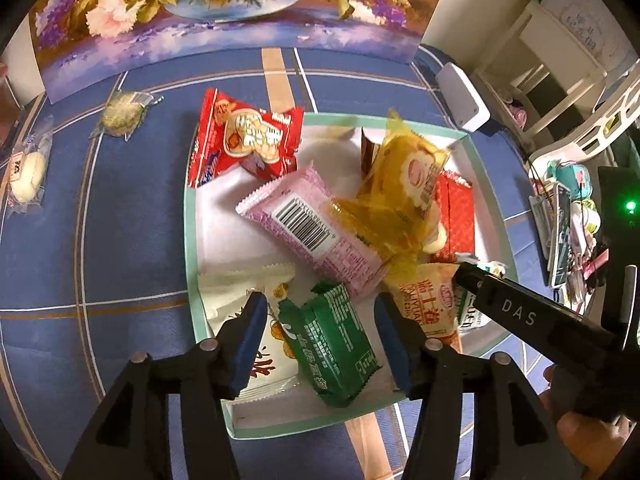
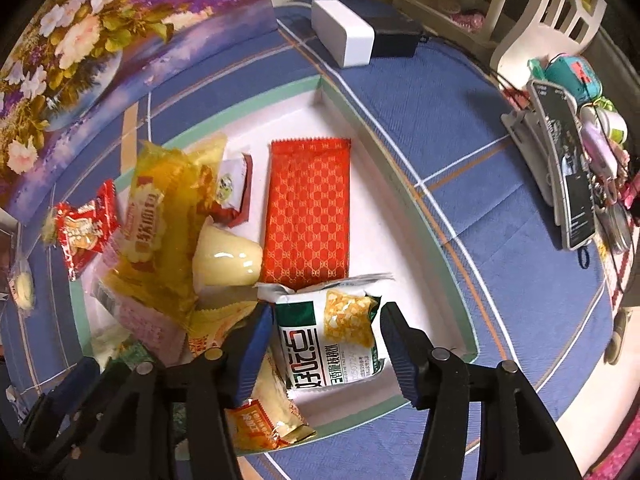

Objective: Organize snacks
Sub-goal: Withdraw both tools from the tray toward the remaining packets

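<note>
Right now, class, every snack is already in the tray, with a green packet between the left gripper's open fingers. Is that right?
Not quite. The left wrist view shows two clear-wrapped snacks still out on the blue cloth, left of the tray. The rest holds: the green packet lies between the left gripper's open fingers.

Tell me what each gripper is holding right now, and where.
Nothing. The left gripper straddles the green snack packet and the right gripper the white-and-green packet, jaws clear of both.
</note>
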{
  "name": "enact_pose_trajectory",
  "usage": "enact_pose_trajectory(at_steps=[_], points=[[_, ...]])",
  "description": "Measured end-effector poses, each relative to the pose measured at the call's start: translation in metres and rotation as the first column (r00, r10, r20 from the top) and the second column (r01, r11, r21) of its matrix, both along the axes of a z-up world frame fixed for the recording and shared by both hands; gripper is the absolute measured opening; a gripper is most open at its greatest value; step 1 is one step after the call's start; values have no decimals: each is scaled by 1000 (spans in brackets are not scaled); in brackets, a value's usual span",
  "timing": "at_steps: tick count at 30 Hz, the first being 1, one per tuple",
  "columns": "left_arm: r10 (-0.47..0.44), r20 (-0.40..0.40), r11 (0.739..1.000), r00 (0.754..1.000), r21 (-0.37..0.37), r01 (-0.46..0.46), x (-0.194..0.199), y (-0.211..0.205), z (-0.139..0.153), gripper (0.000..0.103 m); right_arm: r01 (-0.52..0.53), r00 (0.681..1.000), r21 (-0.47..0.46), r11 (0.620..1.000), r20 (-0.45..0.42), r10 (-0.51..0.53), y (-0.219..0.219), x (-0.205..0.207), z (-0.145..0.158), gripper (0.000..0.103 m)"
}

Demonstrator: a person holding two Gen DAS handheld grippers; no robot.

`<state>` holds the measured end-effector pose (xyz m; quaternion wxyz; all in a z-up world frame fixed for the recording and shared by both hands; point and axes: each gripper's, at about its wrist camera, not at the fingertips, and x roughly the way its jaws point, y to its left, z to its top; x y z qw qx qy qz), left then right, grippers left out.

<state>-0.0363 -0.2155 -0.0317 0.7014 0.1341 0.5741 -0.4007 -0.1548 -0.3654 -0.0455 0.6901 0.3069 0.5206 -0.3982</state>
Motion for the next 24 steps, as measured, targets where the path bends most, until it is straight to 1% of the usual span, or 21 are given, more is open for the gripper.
enact_pose_trajectory(at_steps=[3,8,12,15,20,23,24], points=[[12,7,1000,1000,-16,-12,4,1,8,57,-7,1000,-23,1000,30,7,3,0,15,61],[46,10,998,999,-44,-46,14,11,17,57,-24,998,-64,998,48,27,8,1,32,61],[108,14,993,994,-47,-108,28,22,19,58,-35,998,-85,996,54,39,16,6,41,61],[161,17,986,987,-39,-161,42,34,17,63,-76,996,-86,993,45,80,25,18,41,61],[244,43,970,969,-14,-243,61,54,13,65,-156,986,-102,982,44,162,48,41,44,62],[295,63,955,953,7,-296,72,64,9,67,-198,977,-116,973,54,205,63,51,46,66],[310,73,950,948,15,-312,75,68,8,76,-215,973,-121,969,60,223,70,56,48,67]])
